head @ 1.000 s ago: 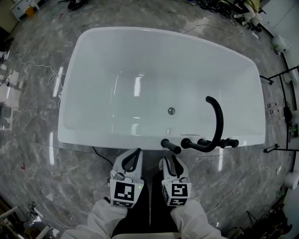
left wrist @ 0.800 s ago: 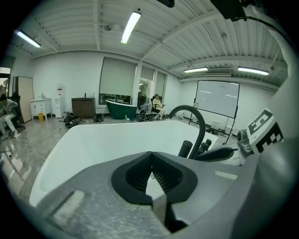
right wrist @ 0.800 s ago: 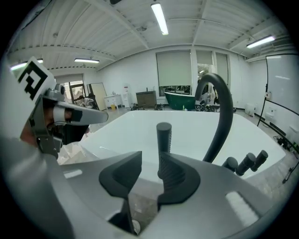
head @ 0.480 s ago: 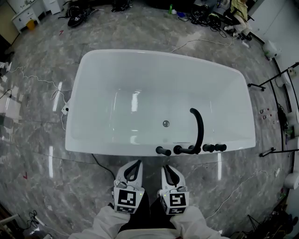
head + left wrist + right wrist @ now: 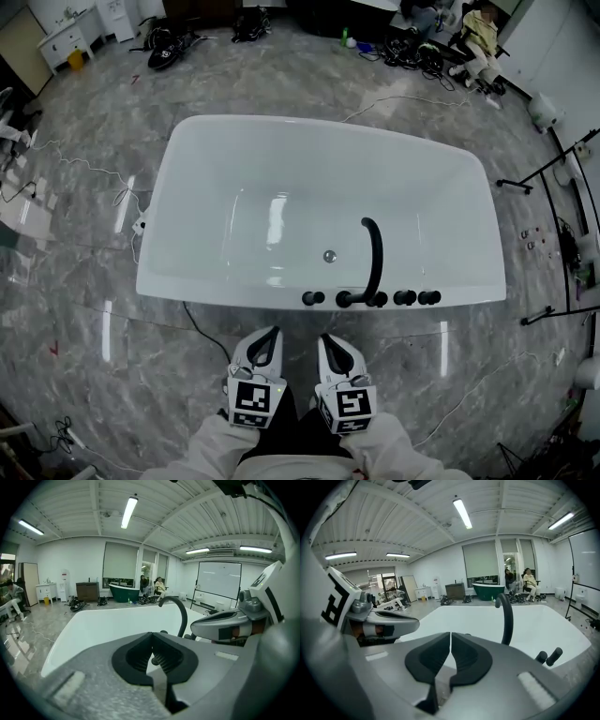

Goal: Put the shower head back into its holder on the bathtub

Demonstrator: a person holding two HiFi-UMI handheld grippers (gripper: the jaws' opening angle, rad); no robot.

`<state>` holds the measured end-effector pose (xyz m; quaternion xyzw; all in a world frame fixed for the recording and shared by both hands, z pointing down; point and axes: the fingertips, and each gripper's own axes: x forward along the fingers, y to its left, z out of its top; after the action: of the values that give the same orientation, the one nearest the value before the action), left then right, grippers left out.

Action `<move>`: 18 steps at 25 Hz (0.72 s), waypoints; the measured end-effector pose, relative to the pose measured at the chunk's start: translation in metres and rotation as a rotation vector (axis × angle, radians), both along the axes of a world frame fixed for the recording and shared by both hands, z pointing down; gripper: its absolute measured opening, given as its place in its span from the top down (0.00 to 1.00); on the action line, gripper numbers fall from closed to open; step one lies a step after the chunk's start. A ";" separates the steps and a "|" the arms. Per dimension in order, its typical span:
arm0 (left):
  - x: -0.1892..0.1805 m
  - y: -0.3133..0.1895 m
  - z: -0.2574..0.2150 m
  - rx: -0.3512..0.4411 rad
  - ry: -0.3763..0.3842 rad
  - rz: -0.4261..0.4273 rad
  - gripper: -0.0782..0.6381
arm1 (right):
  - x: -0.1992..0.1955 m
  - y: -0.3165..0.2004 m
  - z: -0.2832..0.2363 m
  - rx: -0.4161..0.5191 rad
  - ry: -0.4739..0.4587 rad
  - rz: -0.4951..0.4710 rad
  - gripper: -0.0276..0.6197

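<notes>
The white bathtub (image 5: pixel 234 141) lies ahead of me, with black fittings along its near rim. The black shower head (image 5: pixel 313 298) sits at the left end of that row, beside the arched spout (image 5: pixel 373 258). Apart from the tub, over the floor, my left gripper (image 5: pixel 270 333) is shut and empty. My right gripper (image 5: pixel 328 339) is beside it, its jaws closing with nothing between them. In the left gripper view the jaw tips (image 5: pixel 152 637) meet below the spout (image 5: pixel 178 611). In the right gripper view the tips (image 5: pixel 450 637) almost touch, left of the spout (image 5: pixel 506 620).
Two black knobs (image 5: pixel 416 297) stand right of the spout. A drain (image 5: pixel 329 255) marks the tub floor. Cables (image 5: pixel 122 197) trail over the grey marble floor at the left, and black stands (image 5: pixel 548 169) are at the right. People sit in the room's far part (image 5: pixel 529 585).
Both grippers have drawn back from the tub's near rim, and the tub now looks smaller and farther off. The right jaws have come together.
</notes>
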<state>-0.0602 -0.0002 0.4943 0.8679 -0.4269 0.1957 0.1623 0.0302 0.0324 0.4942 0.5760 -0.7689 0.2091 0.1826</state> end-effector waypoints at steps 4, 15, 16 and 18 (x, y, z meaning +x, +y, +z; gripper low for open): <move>0.010 0.022 -0.013 0.011 -0.013 -0.011 0.89 | 0.011 0.019 -0.019 0.014 0.005 -0.037 0.94; 0.047 0.071 -0.060 0.085 -0.020 -0.050 0.89 | 0.039 0.065 -0.069 0.105 -0.052 -0.103 0.95; 0.050 0.075 -0.066 0.093 -0.021 -0.059 0.89 | 0.043 0.069 -0.076 0.110 -0.050 -0.103 0.95; 0.055 0.086 -0.075 0.107 -0.026 -0.073 0.89 | 0.051 0.076 -0.083 0.110 -0.041 -0.103 0.95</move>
<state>-0.0055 0.0858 0.4195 0.8566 -0.4701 0.1777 0.1171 0.0812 0.1088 0.4110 0.5405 -0.8113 0.1688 0.1456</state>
